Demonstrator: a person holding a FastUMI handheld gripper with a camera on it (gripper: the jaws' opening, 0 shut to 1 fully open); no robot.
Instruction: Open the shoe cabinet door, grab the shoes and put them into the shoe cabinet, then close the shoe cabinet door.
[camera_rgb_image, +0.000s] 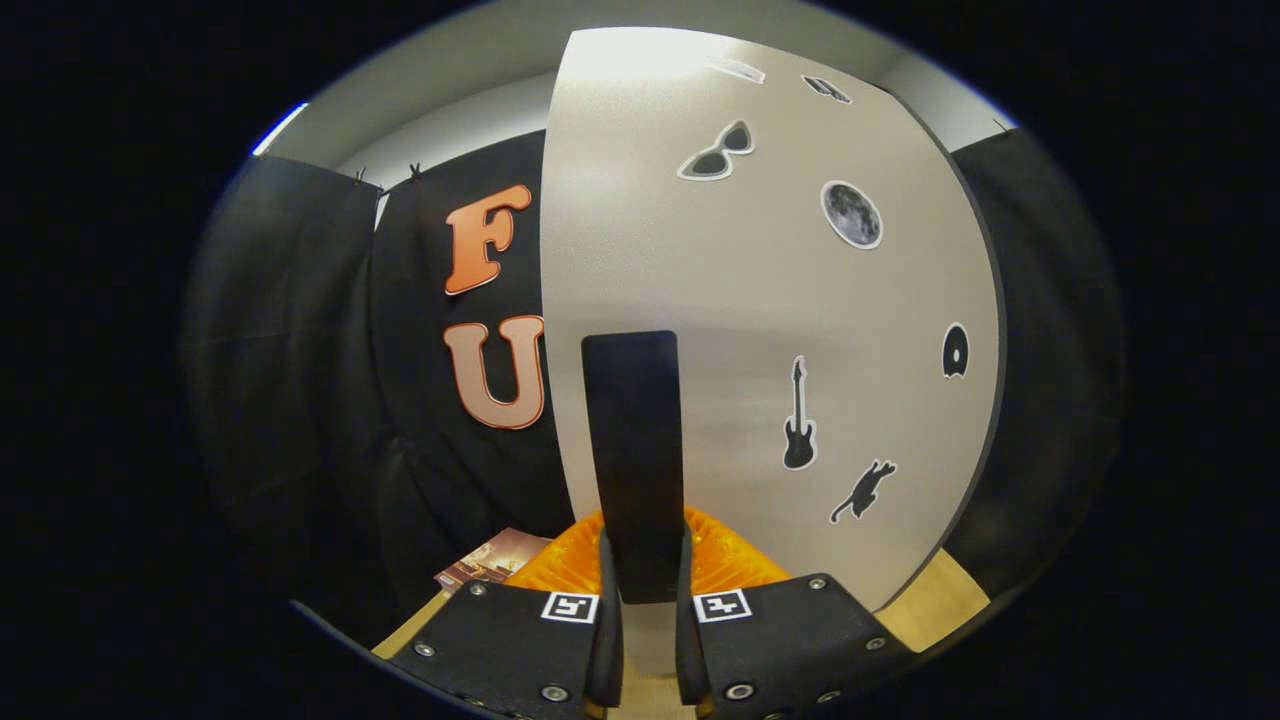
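Two fingers of my gripper (640, 590) pinch the dark handle (632, 440) on the door (770, 300) just ahead; pull crookedly and I judge the handle slips free.

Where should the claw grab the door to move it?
On the tall dark handle, from the front. It sticks out from the flat door as an upright bar, so the fingers fit either side. The claw looks pinched on it already.
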